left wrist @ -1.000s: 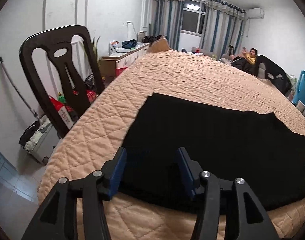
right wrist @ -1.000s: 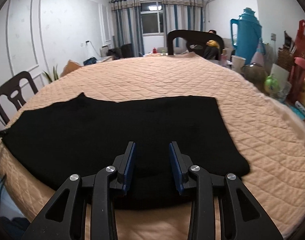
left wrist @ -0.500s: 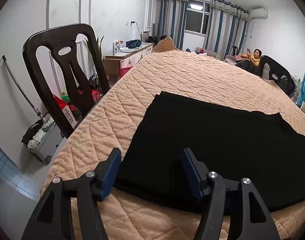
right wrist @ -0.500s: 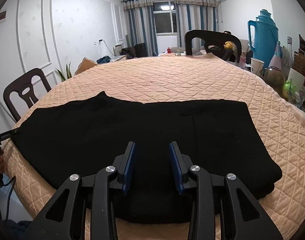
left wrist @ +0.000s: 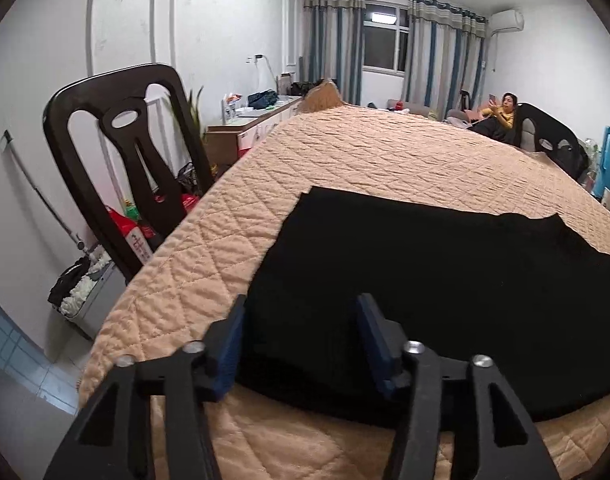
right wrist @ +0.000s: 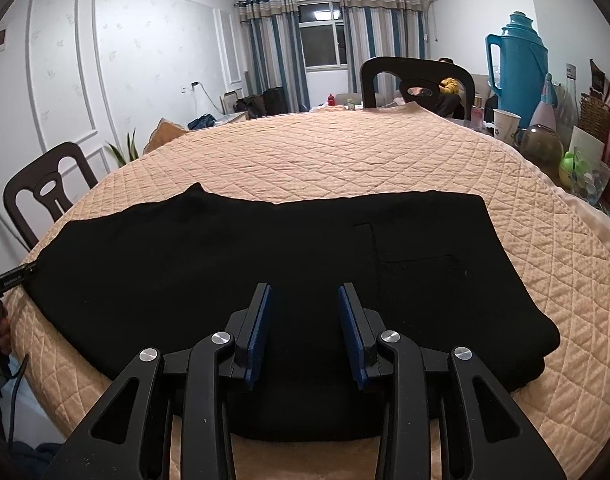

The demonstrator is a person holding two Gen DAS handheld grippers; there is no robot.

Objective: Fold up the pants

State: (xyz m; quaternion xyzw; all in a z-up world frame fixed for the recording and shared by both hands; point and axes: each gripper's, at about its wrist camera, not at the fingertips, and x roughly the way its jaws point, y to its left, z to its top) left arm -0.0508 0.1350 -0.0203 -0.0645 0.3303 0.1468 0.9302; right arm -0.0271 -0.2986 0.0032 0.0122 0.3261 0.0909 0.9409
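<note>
Both tongs have backed off; pants [right wrist: 265, 264] flat on quilt [right wrist: 345, 160].

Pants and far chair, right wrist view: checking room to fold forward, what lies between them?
Only bare quilt lies between the pants and the chair, in the right wrist view.

The black pants [right wrist: 265, 256] lie flat near the front edge of the quilted table [right wrist: 345, 156]. The right gripper [right wrist: 303, 320] hangs open above them.
</note>
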